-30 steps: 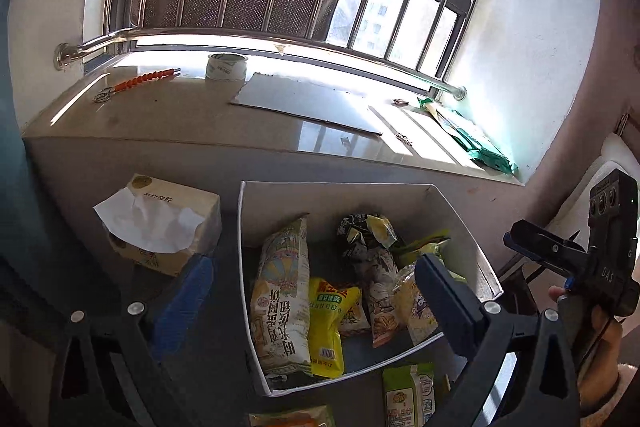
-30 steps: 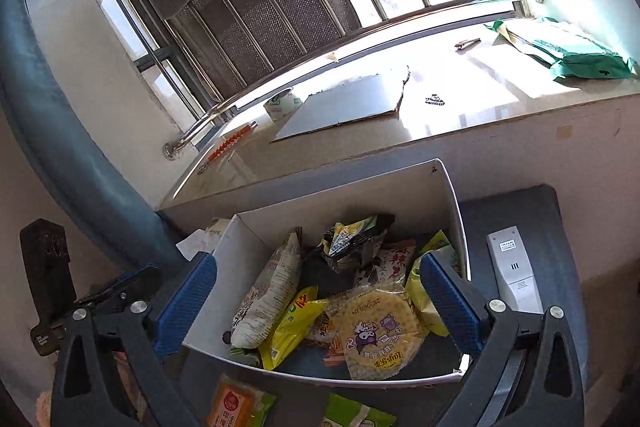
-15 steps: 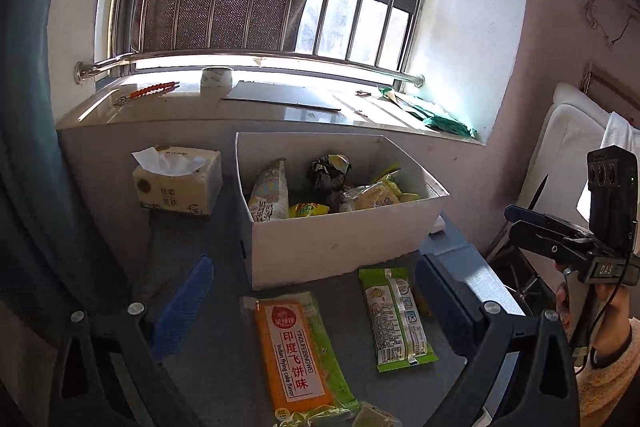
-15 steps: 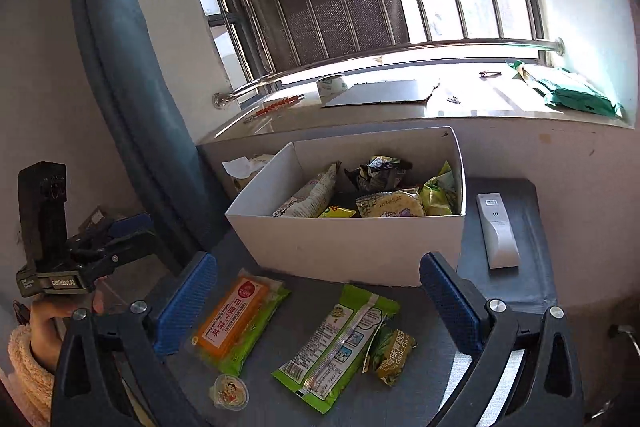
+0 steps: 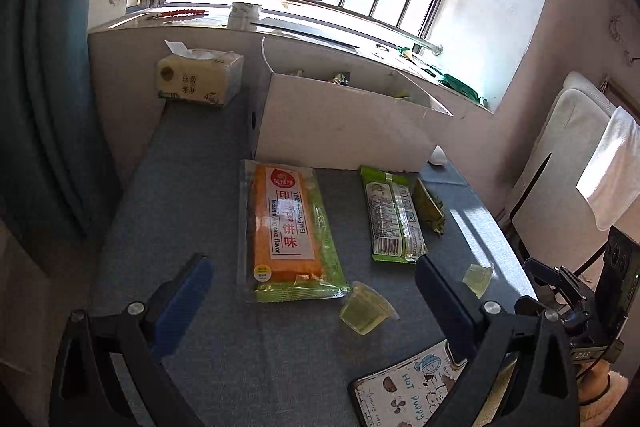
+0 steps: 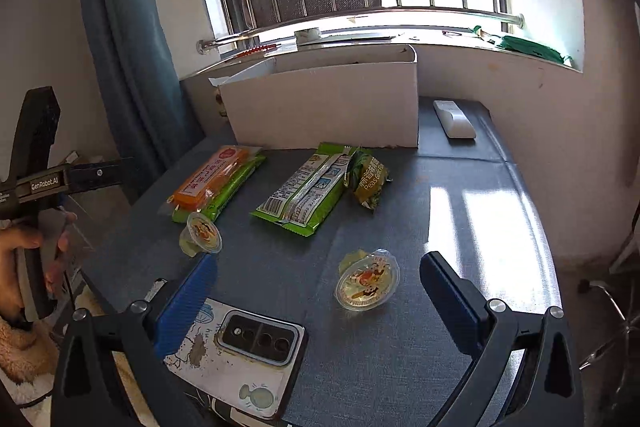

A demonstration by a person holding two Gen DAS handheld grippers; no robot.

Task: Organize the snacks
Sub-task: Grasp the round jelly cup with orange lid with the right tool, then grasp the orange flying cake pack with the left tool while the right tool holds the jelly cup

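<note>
A white cardboard box [image 5: 340, 131] [image 6: 324, 107] holding snack bags stands at the far side of the grey table. In front of it lie an orange-and-green cake pack [image 5: 286, 227] [image 6: 216, 183], a long green wafer pack [image 5: 392, 215] [image 6: 308, 191] and a small green peas bag [image 5: 428, 205] [image 6: 368, 179]. Two jelly cups sit nearer: one [image 5: 366, 309] [image 6: 200, 233] by the orange pack, one [image 5: 478, 277] [image 6: 368, 281] to the right. My left gripper [image 5: 312, 287] hovers open over the near end of the orange pack. My right gripper [image 6: 320, 283] is open around the right jelly cup, above it.
A phone in a cartoon case [image 5: 408, 387] [image 6: 236, 351] lies at the table's near edge. A tissue pack [image 5: 200, 77] stands left of the box, a white remote [image 6: 454, 119] right of it. A blue curtain [image 6: 124, 27] hangs left; the windowsill [image 6: 400, 39] runs behind.
Both grippers pulled back and down from over the box toward the near table edge. The box has receded; loose packs, jelly cups and the phone have come into view. Both stayed open.
</note>
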